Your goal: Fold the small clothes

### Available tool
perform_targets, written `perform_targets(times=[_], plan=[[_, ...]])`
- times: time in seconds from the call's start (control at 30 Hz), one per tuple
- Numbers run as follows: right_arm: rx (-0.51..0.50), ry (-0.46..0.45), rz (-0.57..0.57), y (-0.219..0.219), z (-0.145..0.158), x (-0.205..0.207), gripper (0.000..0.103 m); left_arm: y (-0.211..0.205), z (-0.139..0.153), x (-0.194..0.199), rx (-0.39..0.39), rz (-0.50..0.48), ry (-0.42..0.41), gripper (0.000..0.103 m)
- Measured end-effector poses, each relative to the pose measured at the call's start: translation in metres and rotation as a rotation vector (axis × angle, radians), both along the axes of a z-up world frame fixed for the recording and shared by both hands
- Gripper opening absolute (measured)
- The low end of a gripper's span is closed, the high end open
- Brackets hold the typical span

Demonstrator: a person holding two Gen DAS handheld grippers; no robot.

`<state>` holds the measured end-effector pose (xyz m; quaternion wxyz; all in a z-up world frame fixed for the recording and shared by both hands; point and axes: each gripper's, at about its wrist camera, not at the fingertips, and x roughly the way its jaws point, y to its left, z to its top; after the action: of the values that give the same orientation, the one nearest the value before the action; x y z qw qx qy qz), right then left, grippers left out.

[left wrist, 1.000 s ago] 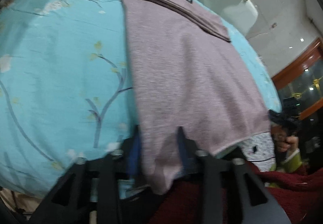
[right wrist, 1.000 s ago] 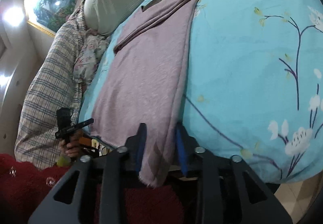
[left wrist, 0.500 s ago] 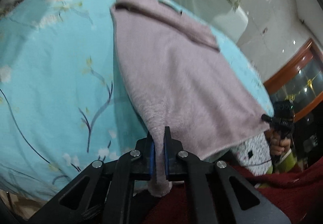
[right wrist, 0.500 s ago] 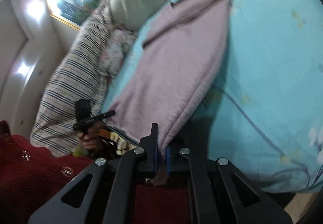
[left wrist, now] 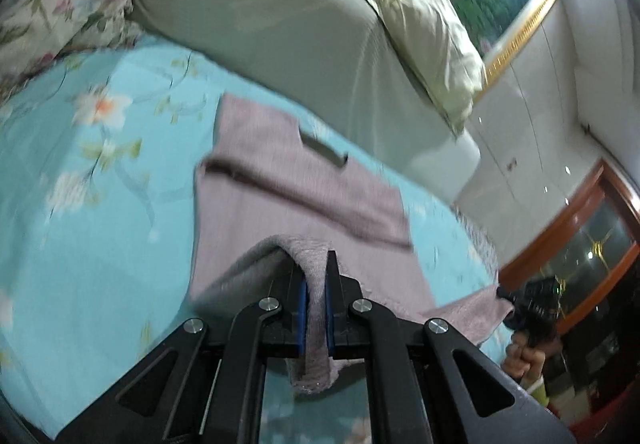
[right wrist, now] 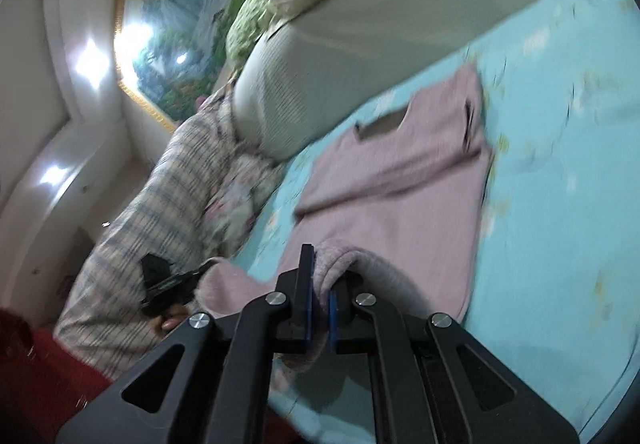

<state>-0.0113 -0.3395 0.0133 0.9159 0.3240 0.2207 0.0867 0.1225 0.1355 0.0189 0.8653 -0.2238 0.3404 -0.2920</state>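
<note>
The left gripper [left wrist: 314, 284] is clamped on one bottom corner of the pink garment [left wrist: 288, 180], cloth bunched between its blue pads and a tail of hem hanging below them. The right gripper [right wrist: 320, 284] is pinched on the other bottom corner of the same garment [right wrist: 400, 188] in the same way. Ahead of both grippers the rest of the piece lies flat on the blue floral bed sheet [left wrist: 80, 204], neckline at the far end, just short of the grey-green pillow [left wrist: 280, 16].

As to progress, the sleeves [left wrist: 320, 196] appear already folded in across the chest (one dark edge shows on each side), so the narrowing step looks done. The hem is lifted off the bed and curls forward over the body, which suggests the lengthwise fold is under way but not finished: the lifted edge has not yet been laid on the upper part. What remains, by this reading, is carrying the hem toward the collar, setting it down squarely, releasing both corners, and perhaps one more fold.
</note>
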Motion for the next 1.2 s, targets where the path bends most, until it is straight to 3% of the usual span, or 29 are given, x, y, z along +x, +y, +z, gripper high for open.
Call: perform_targets(times=[0.2, 0.3, 0.53, 0.7, 0.8, 0.87, 0.97, 1.03, 1.1, 1.2], plan=[[-0.046, 0.0, -0.126, -0.042, 0.023, 0.069, 0.007, -0.025, 0.024, 0.084, 0.051, 0.094, -0.025, 0.005], [-0.121, 0.048, -0.196, -0.06, 0.027, 0.112, 0.007, -0.043, 0.025, 0.129, 0.098, 0.119, -0.017, 0.005], [-0.141, 0.189, -0.306, -0.109, 0.002, 0.195, 0.007, -0.082, 0.002, 0.239, 0.184, 0.165, 0.055, 0.005], [-0.145, 0.244, -0.309, -0.128, -0.02, 0.236, 0.007, -0.094, -0.029, 0.293, 0.247, 0.2, 0.094, 0.005], [-0.136, 0.339, -0.311, -0.138, -0.044, 0.259, 0.007, -0.1, -0.058, 0.318, 0.288, 0.205, 0.146, 0.007], [-0.097, 0.366, -0.313, -0.145, -0.058, 0.263, 0.007, -0.104, -0.075, 0.327, 0.302, 0.197, 0.18, 0.009], [-0.021, 0.327, -0.318, -0.151, -0.058, 0.249, 0.008, -0.101, -0.087, 0.325, 0.282, 0.194, 0.191, 0.013], [-0.014, 0.319, -0.34, -0.148, -0.049, 0.235, 0.016, -0.096, -0.087, 0.316, 0.256, 0.191, 0.196, 0.018], [-0.025, 0.272, -0.37, -0.141, -0.036, 0.215, 0.028, -0.094, -0.08, 0.298, 0.252, 0.181, 0.184, 0.026], [-0.053, 0.199, -0.377, -0.111, -0.02, 0.178, 0.03, -0.104, -0.067, 0.25, 0.273, 0.147, 0.12, 0.04]])
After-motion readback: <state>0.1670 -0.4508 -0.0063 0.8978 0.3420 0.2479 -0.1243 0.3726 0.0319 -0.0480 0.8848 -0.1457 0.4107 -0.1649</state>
